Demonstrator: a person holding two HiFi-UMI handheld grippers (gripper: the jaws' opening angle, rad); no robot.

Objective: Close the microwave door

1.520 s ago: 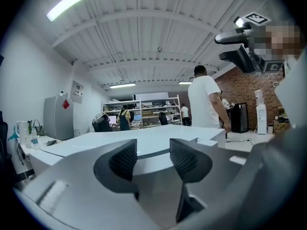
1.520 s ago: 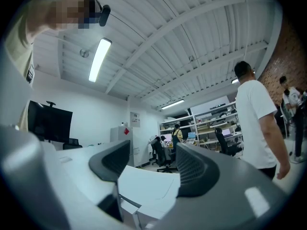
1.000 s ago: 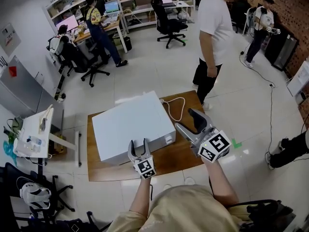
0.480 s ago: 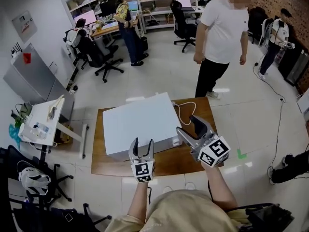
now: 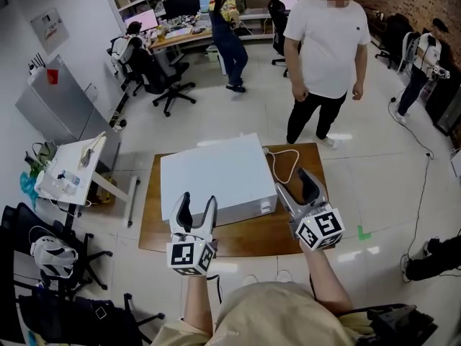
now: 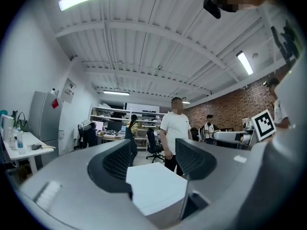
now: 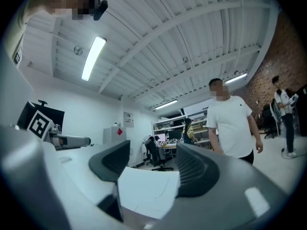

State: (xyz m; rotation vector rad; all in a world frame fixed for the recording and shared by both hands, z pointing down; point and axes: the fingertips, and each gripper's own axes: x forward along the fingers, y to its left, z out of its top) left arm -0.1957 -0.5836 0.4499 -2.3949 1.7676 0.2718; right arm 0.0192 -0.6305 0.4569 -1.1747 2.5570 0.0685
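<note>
A white microwave [image 5: 216,175] stands on a low brown wooden table [image 5: 248,240], its front face toward me and flush, with no door swung out. My left gripper [image 5: 196,204] hovers raised over the microwave's front left corner; its jaws are opening and nothing is between them. My right gripper [image 5: 294,184] is open and empty beside the microwave's right front corner. In the left gripper view the microwave's white top [image 6: 156,186] shows below the left gripper [image 6: 153,159]. The right gripper view shows the same white top [image 7: 146,188] under the right gripper [image 7: 152,164].
A person in a white shirt [image 5: 324,42] stands just beyond the table. A white cable [image 5: 284,157] loops off the microwave's back right. A small white side table [image 5: 72,168] stands at the left, with office chairs [image 5: 155,74] and desks farther back.
My left gripper has risen toward the camera with its jaws spread wider. The right gripper has hardly shifted. The person in white has stepped closer to the table.
</note>
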